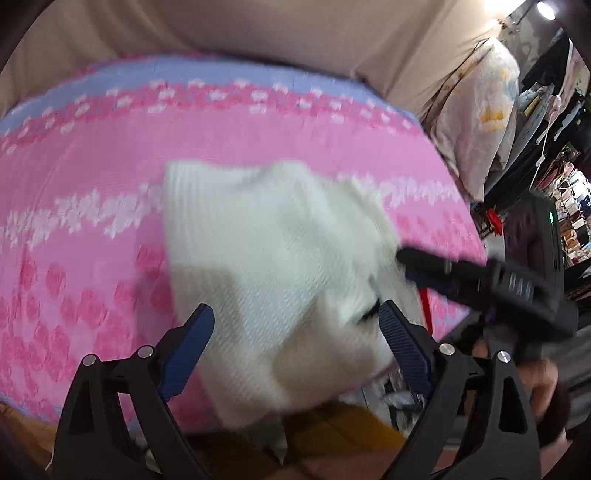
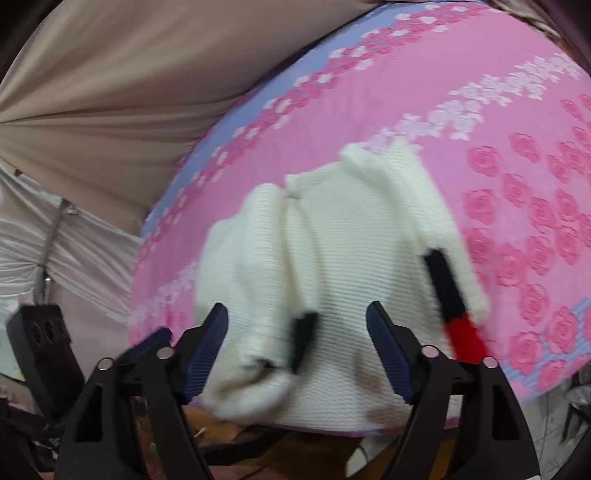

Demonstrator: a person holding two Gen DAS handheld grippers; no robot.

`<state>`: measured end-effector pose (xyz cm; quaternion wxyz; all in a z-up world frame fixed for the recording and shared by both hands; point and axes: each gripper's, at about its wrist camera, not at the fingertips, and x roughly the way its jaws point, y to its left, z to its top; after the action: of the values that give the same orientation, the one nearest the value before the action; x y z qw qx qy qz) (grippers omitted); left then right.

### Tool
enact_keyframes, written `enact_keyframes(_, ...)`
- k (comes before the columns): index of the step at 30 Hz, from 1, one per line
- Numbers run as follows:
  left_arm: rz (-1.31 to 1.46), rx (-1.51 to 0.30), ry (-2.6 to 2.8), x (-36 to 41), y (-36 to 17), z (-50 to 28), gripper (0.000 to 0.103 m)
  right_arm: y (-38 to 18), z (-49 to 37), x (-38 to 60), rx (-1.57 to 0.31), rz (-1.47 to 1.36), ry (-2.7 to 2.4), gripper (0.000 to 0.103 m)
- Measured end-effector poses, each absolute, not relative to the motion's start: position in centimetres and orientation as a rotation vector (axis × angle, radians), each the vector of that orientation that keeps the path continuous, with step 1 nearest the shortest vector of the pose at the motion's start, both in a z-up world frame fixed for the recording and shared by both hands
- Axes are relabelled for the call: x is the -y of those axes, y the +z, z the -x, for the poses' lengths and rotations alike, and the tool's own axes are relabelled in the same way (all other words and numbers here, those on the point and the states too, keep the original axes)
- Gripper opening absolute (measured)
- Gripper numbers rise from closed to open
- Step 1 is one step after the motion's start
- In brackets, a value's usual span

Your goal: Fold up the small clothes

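A small white knit garment (image 1: 258,266) lies bunched on a pink flowered cloth (image 1: 92,155); it also shows in the right wrist view (image 2: 332,258), with black and red trim (image 2: 448,295) on its right side. My left gripper (image 1: 295,321) is open just above the garment's near part, with nothing between its blue pads (image 1: 192,347). My right gripper (image 2: 295,325) is open over the garment's near edge and holds nothing. The right gripper shows from the side in the left wrist view (image 1: 406,258), touching the garment's right edge.
The pink cloth (image 2: 517,147) has a lilac border and covers a raised surface. Beige fabric (image 1: 258,26) hangs behind. A pale pillow (image 1: 476,110) and cluttered shelves stand at the right. A black device (image 2: 40,343) sits at the left below the surface.
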<state>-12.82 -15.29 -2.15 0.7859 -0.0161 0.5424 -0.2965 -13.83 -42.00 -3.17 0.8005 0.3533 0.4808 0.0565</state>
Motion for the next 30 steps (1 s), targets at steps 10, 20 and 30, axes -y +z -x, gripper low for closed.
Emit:
enact_keyframes(10,-0.102,-1.427,-0.619,13.5,-8.9,14.9,0.088,-7.1,8.8,35.8,-1.29,-0.656,0.161,0.076)
enact_keyframes(20,-0.167,-1.401,-0.615,14.5,-9.7,16.1,0.076,3.0,11.4,39.9,-0.976,-0.719,0.265,0.023)
enact_keyframes(30,-0.262,-1.395,-0.627,16.3,-10.0,16.8,0.075,-8.4,16.9,48.2,-1.112,-0.813,-0.006,0.033)
